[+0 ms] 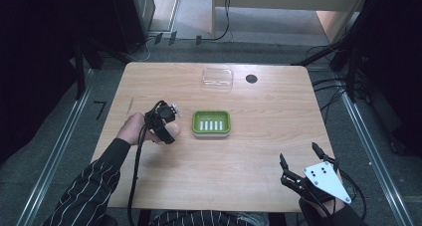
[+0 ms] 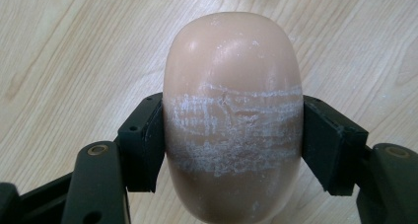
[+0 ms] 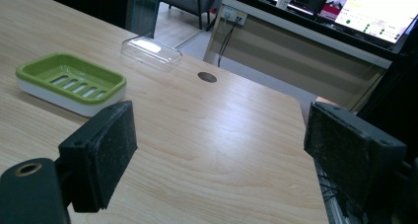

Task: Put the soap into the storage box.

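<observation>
— Soap, peach-coloured and rounded, sits clamped between the pads of the left gripper, one pad pressed against each long side.

— Where is it over the table?

— From the high view, the left gripper carries it just to the left of the green soap dish, near but not touching. I cannot tell whether it is lifted clear of the wood or resting on it.

— So how far along?

— I'd judge the pick-up is done, and the placing into the dish is left. The dish's slotted tray is bare.

— And the other hand?

— The right gripper waits at the near right corner, jaws apart, nothing between them.

— Anything one camera adds?

— The left gripper view shows whitish scuff bands across the soap. The right gripper view gives the dish from the side, its white base under the green tray, and a clear lid beyond it.
</observation>
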A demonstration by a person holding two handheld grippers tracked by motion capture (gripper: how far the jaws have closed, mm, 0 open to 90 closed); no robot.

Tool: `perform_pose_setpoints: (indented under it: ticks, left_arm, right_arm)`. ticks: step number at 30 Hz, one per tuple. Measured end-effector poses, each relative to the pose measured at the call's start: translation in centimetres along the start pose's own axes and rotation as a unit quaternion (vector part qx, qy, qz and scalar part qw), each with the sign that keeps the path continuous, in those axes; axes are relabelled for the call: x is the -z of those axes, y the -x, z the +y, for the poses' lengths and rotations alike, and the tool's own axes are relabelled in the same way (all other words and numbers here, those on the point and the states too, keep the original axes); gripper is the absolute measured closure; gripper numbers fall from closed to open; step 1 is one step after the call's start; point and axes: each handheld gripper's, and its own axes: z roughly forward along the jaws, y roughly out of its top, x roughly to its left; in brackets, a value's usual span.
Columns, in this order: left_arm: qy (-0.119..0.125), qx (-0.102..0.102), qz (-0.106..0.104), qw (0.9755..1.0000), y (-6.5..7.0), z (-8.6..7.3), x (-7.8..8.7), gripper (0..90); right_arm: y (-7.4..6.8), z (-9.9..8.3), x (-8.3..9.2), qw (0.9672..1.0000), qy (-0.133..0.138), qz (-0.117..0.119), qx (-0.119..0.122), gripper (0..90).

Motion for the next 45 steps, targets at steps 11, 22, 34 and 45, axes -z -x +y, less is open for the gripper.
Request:
perform_pose_setpoints:
  ticks: [11,22,34,45]
  left_arm:
    - [0.003,-0.030,-0.003,0.9995,0.3,1.6,0.4,33.4]
    - [0.011,-0.054,0.000,0.9985,0.6,2.9,1.0,33.4]
    - [0.008,-0.068,0.000,0.9976,0.7,3.4,1.3,33.4]
    - [0.025,-0.085,0.005,0.9960,0.7,4.8,2.3,33.5]
  right_arm:
    - [0.1,-0.1,0.0,1.0000,0.001,-0.001,0.000,13.4]
    - [-0.1,0.1,0.2,1.0000,0.003,-0.002,0.001,13.4]
    - [-0.2,0.1,0.2,1.0000,0.002,0.001,0.000,13.4]
    - [-0.1,0.1,0.0,1.0000,0.002,0.001,0.001,13.4]
